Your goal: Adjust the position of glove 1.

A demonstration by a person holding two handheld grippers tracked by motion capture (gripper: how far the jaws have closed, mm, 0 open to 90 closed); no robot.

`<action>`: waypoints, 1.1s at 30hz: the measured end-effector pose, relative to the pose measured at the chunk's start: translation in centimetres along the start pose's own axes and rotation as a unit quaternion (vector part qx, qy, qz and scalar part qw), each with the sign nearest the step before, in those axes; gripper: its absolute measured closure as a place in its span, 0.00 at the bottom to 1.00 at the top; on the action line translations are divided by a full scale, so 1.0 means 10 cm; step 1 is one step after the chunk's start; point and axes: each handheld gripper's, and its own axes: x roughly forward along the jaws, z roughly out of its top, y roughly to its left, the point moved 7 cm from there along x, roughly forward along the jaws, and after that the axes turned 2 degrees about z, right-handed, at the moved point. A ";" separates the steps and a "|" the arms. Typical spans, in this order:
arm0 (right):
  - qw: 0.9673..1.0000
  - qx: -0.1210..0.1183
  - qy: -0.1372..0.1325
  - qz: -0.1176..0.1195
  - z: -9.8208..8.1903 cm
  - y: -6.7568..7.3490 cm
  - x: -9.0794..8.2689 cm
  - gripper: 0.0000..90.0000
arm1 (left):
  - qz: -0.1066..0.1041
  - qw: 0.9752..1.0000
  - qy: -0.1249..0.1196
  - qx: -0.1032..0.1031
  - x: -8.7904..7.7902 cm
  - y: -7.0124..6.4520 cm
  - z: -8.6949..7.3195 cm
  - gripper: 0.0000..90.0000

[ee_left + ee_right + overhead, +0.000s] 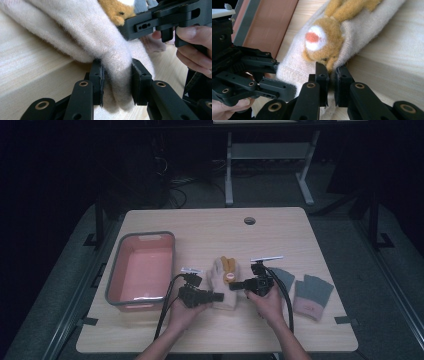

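Mitten (pixel 223 282) on desk (pixel 280 235): left tongs (pixel 117 83) and right tongs (pixel 331 75) each clamp a cuff edge; lifting should be level and together, toward bin (pixel 120 270).

The cream glove (pixel 82 30) is fuzzy, napped knit cloth with a plush orange-brown animal patch (pixel 329 37), matt throughout. Each tool, left (pixel 216 296) and right (pixel 236 285), is matt black plastic with brass-looking pivot rings. The counter (pixel 280 235) is pale wood grain, smooth, low sheen. At nine o'clock, the pink bin (pixel 141 270) looks like smooth plastic, grey-rimmed. At three o'clock, the grey gloves (pixel 312 292) are matt cloth.
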 end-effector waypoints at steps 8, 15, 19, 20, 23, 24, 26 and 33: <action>1.000 -0.011 -0.004 0.001 0.08 0.11 -0.06 0.93 | -0.006 1.000 -0.011 0.000 -0.11 -0.06 0.08 0.74; 1.000 -0.008 -0.007 0.009 0.09 0.13 -0.10 0.93 | -0.011 1.000 -0.012 0.008 -0.15 -0.08 0.14 0.74; 1.000 -0.016 -0.010 0.008 0.15 0.19 -0.14 0.93 | -0.013 1.000 -0.015 0.013 -0.21 -0.10 0.19 0.74; 1.000 -0.017 -0.010 0.008 0.16 0.21 -0.15 0.93 | -0.013 1.000 -0.015 0.013 -0.21 -0.10 0.19 0.74; 1.000 -0.019 -0.011 0.010 0.20 0.25 -0.17 0.93 | -0.015 1.000 -0.016 0.018 -0.26 -0.12 0.24 0.74; 1.000 -0.019 -0.011 0.010 0.20 0.25 -0.17 0.93 | -0.015 1.000 -0.016 0.018 -0.26 -0.12 0.24 0.74; 1.000 -0.024 -0.014 0.009 0.22 0.27 -0.19 0.93 | -0.019 1.000 -0.018 0.015 -0.28 -0.13 0.28 0.74; 0.999 -0.025 -0.019 0.014 0.29 0.36 -0.23 0.93 | -0.022 0.999 -0.021 0.021 -0.37 -0.15 0.34 0.74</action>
